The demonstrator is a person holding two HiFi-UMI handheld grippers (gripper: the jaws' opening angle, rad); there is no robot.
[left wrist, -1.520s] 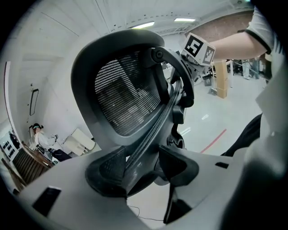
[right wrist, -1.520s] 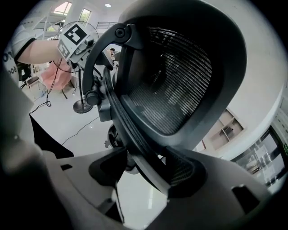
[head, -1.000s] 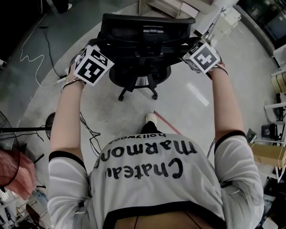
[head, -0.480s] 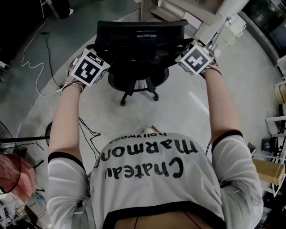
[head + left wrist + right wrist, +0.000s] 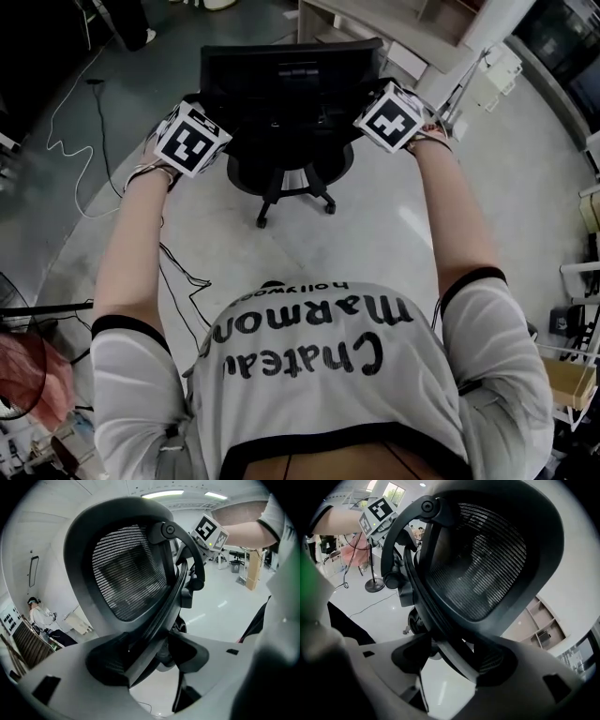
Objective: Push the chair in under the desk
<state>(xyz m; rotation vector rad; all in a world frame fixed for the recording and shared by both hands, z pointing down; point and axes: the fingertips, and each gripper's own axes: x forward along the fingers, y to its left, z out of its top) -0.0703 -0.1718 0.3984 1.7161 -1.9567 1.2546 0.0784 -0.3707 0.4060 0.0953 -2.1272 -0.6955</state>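
Chair (image 5: 291, 103) stands on the floor directly ahead. Its backrest rim sits between the fingers of left gripper (image 5: 154, 660) and right gripper (image 5: 450, 663), one at each side. Both pairs have just been opening and straddle the rim unclamped. Table (image 5: 366, 21) lies just beyond the chair, so the push should run straight forward.

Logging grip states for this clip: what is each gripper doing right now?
Left gripper: jaws open, just been opening, chair backrest edge between them.
Right gripper: jaws open, just been opening, the backrest's other edge between them.
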